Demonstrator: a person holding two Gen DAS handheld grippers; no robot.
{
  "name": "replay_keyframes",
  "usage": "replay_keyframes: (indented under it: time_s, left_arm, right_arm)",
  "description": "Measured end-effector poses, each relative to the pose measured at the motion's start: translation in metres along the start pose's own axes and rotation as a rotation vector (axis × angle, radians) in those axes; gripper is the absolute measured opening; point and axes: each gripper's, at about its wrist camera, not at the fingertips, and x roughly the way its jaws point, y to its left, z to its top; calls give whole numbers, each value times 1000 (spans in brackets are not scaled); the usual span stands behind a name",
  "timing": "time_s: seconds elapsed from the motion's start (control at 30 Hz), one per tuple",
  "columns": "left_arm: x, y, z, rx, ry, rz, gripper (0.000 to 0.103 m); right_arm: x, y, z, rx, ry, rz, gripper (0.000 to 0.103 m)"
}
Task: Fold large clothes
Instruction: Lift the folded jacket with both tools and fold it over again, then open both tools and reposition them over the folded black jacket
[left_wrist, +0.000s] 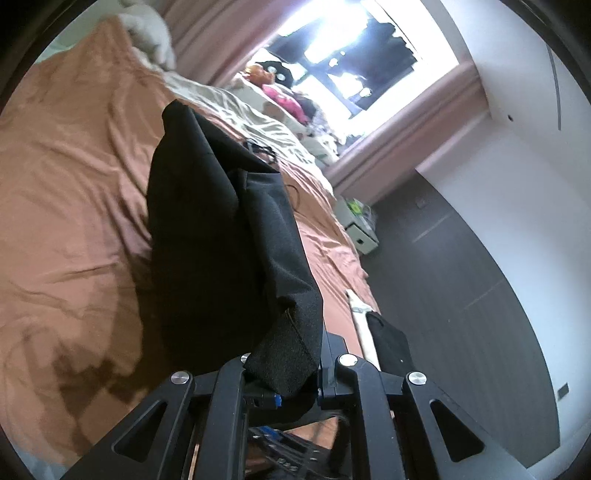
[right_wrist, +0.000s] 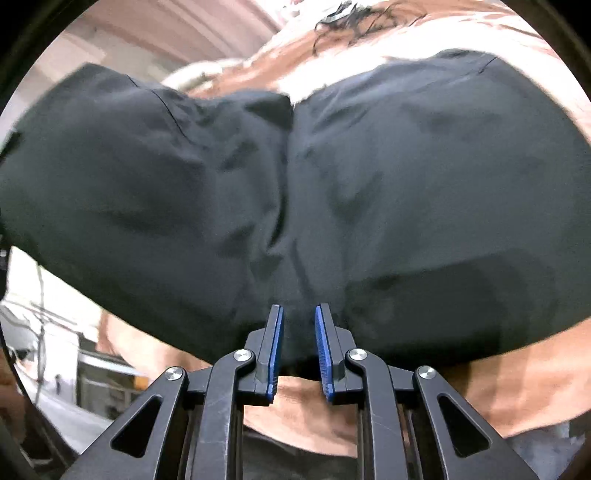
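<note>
A large black garment (left_wrist: 221, 240) hangs over a bed with a brown sheet (left_wrist: 66, 184). My left gripper (left_wrist: 284, 373) is shut on a thick hemmed corner of the garment, which drapes over and hides its fingertips. In the right wrist view the same black garment (right_wrist: 332, 184) fills most of the frame, spread and creased down its middle. My right gripper (right_wrist: 298, 325) holds the near edge of the cloth between its blue pads (right_wrist: 323, 350), with a narrow gap showing between the tips.
A grey-white blanket (left_wrist: 258, 122) and pillows lie at the far end of the bed. Pink curtains and a bright window (left_wrist: 351, 55) stand beyond. A white bedside unit (left_wrist: 360, 225) and dark floor (left_wrist: 461, 295) lie to the right of the bed.
</note>
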Motion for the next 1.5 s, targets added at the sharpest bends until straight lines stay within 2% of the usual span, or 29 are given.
replay_keyframes:
  time_s: [0.13,0.27,0.47,0.6,0.73,0.77,0.83,0.9,0.97,1.0,1.03,1.07,1.13,1.27,1.37,1.5]
  left_arm:
    - [24,-20,0,38,40,-2,11]
    - [55,-36,-11,74,100,-6,11]
    - [139,-56,-43,114,254,43,11]
    - [185,-65,-72,145,366,84,12]
    - [218,-79,-96,198,442,100,12]
    - [222,-80,-97,208,452,108,14]
    - [230,-86,-102,231,482,127,24]
    - [230,-90,-102,222,492,86,50]
    - [225,-91,-99,203,491,31,67]
    - [220,-93,-94,208,475,33,76]
    - [216,-95,-93,220,458,45,80]
    - [207,-94,-85,237,426,60,86]
    - [195,-93,-76,244,384,66,87]
    - [171,-66,-49,209,311,142,87]
    - [152,-29,-37,152,277,207,87]
    - [133,27,-36,51,252,333,87]
  right_arm:
    - [-47,-28,7,58,-92,23,18]
    - [-84,-58,7,110,-165,5,18]
    - [-135,-111,-1,197,-261,-25,19]
    - [-154,-144,-8,256,-285,-47,19]
    - [-162,-171,-18,308,-285,-63,19]
    - [-163,-175,-18,318,-285,-65,19]
    - [-168,-184,-20,334,-285,-68,20]
    - [-174,-186,-21,338,-286,-61,21]
    - [-177,-185,-21,334,-288,-44,37]
    - [-178,-185,-20,333,-295,-31,52]
    - [-180,-183,-20,328,-306,-19,61]
    - [-181,-180,-18,321,-313,-13,62]
    - [-179,-171,-12,295,-313,6,63]
    - [-168,-154,-2,269,-286,47,63]
    - [-160,-136,8,226,-287,74,71]
    - [-138,-125,23,187,-273,46,71]
